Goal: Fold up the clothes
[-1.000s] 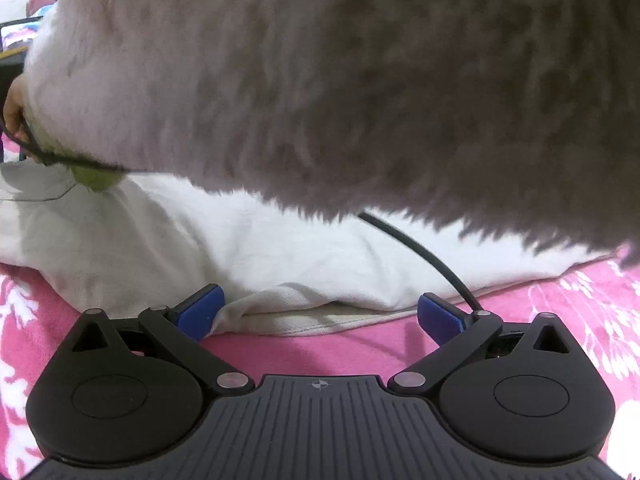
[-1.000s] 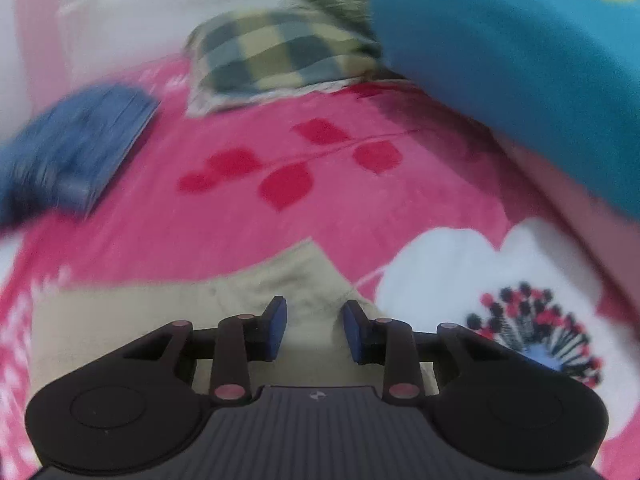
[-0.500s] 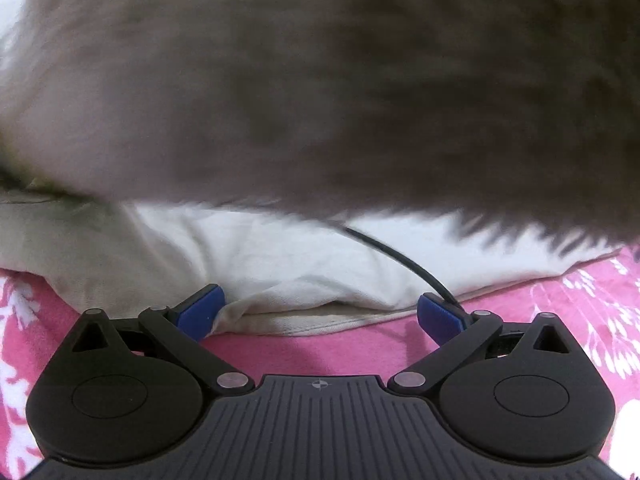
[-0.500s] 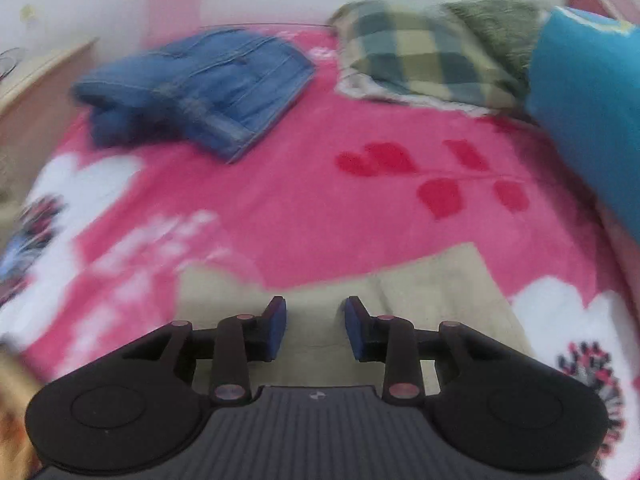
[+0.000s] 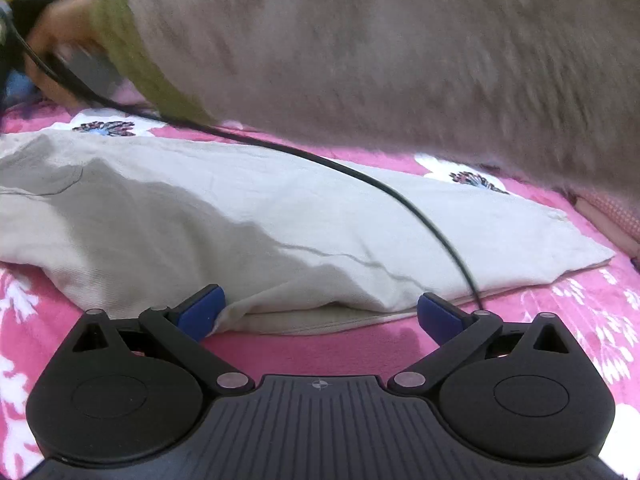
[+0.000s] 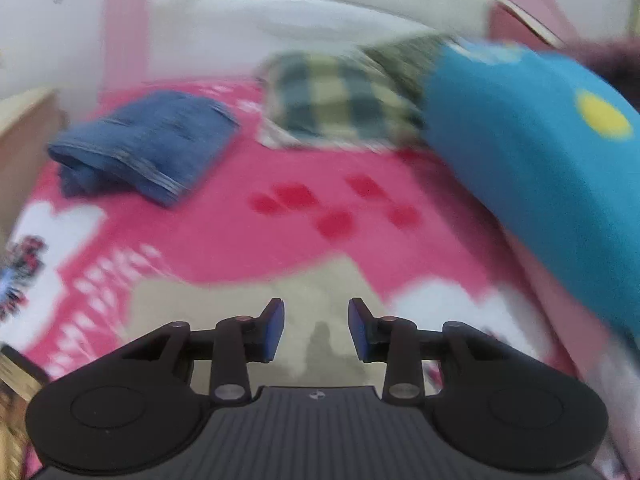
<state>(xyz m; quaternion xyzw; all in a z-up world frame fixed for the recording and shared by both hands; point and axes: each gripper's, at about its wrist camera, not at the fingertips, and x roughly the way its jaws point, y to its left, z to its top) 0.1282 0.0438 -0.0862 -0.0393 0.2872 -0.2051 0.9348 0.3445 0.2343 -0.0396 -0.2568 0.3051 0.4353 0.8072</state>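
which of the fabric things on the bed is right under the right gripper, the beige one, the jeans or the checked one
The beige garment: it lies directly under the right gripper, while the folded jeans and checked cloth lie farther off.

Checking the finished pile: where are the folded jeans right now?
In the right wrist view, the folded jeans lie upper left on the pink blanket, just left of the checked pillow.

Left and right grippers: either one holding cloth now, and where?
Nothing held. Left gripper is wide open at the beige garment's near edge; right gripper is open above it.
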